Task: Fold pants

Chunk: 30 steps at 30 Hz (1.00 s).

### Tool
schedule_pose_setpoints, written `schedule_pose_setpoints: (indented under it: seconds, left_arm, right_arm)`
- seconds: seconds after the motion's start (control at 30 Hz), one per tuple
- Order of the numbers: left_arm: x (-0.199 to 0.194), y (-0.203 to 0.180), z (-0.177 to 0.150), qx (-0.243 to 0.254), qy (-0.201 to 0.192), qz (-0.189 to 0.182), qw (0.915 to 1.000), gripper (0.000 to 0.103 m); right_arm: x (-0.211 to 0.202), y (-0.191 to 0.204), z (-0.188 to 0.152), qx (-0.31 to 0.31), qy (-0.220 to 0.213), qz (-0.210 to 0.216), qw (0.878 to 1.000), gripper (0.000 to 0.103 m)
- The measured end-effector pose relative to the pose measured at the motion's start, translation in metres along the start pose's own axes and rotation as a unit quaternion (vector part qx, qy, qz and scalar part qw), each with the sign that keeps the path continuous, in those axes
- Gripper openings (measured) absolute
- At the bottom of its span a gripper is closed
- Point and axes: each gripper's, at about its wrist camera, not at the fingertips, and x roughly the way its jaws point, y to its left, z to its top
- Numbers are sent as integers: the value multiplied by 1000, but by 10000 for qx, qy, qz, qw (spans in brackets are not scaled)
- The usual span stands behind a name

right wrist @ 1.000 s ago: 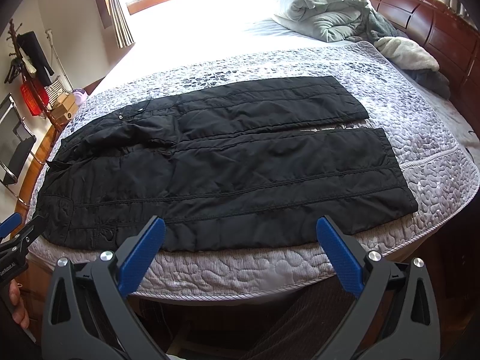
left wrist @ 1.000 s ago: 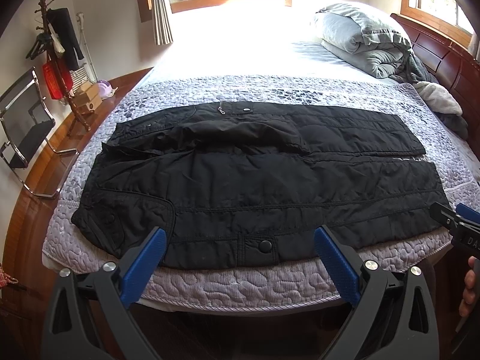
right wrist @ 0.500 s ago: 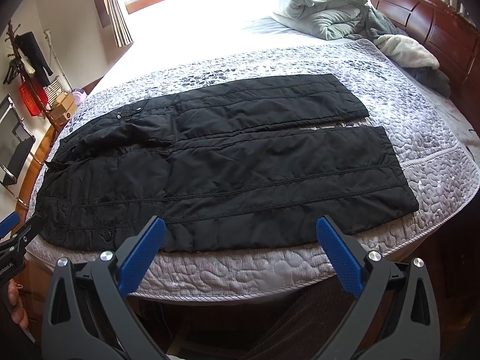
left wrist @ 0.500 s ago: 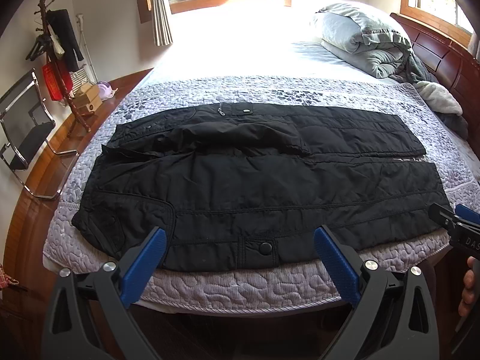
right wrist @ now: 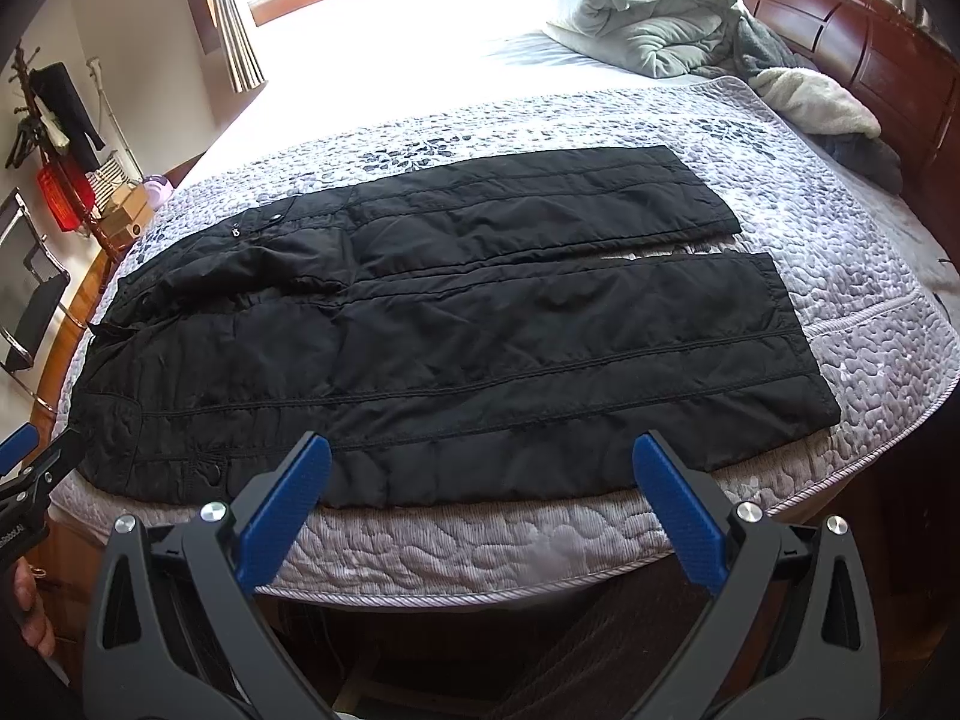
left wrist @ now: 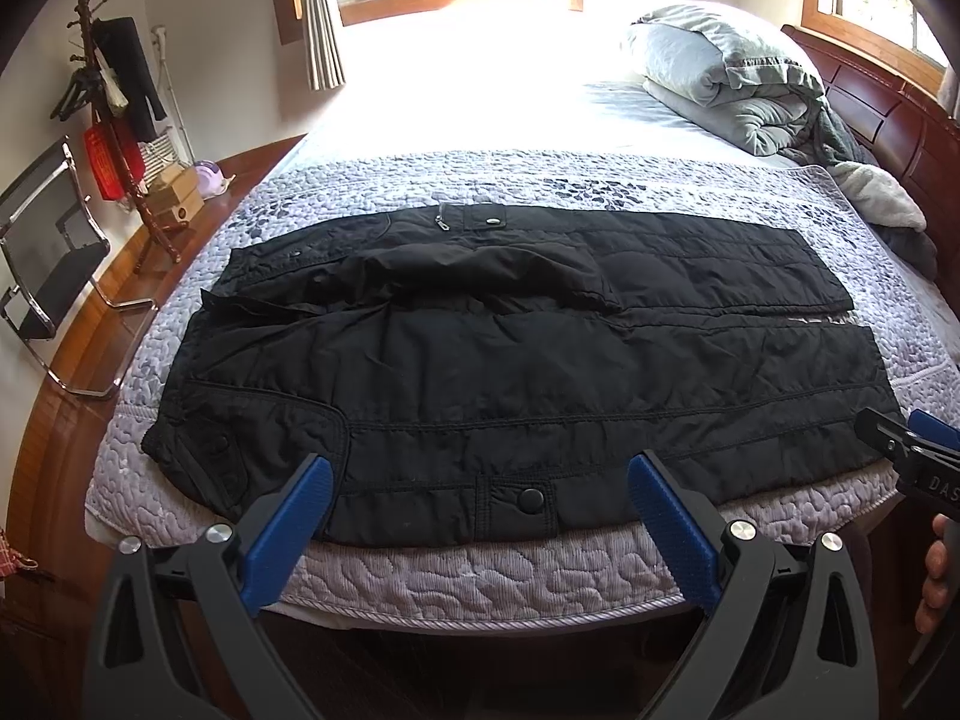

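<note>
Right now I see the black puffy quilted pants (left wrist: 510, 372) lying flat on the grey pebble-pattern bed cover (left wrist: 480, 564), close to the near edge of the bed. The waist end is on the left and the two legs reach out to the right, side by side. The far leg and the near leg have a thin gap between them at the cuffs. Cloth is bunched up near the waist on the far side. A round black snap button (left wrist: 530, 499) sits on the near side seam.

My left gripper (left wrist: 480, 525) with blue pads is wide open and holds nothing. It hangs just in front of the near edge of the pants, at the waist half. My right gripper (right wrist: 483, 501) with blue pads is also wide open and empty. It hangs in front of the near leg.

A rolled grey blanket (right wrist: 648, 18) sits far back on the bed, by the dark red wooden headboard (right wrist: 852, 42). A wooden coat stand (left wrist: 114, 120) is by the wall on the left.
</note>
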Motion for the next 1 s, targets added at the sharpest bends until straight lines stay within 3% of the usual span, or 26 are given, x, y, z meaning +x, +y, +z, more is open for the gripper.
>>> schedule_pose_setpoints:
  seconds: [0.63, 0.87, 1.0]
  left_arm:
    - [13, -2, 7, 29, 106, -6, 9999, 99]
    - [36, -8, 26, -9, 259, -414, 9988, 99]
    - [71, -20, 53, 253, 667, -457, 9964, 99]
  right_arm:
    - [11, -5, 12, -57, 29, -43, 10000, 100]
    - [26, -29, 43, -137, -18, 89, 9999, 100]
    - [45, -70, 80, -17, 65, 188, 9998, 100]
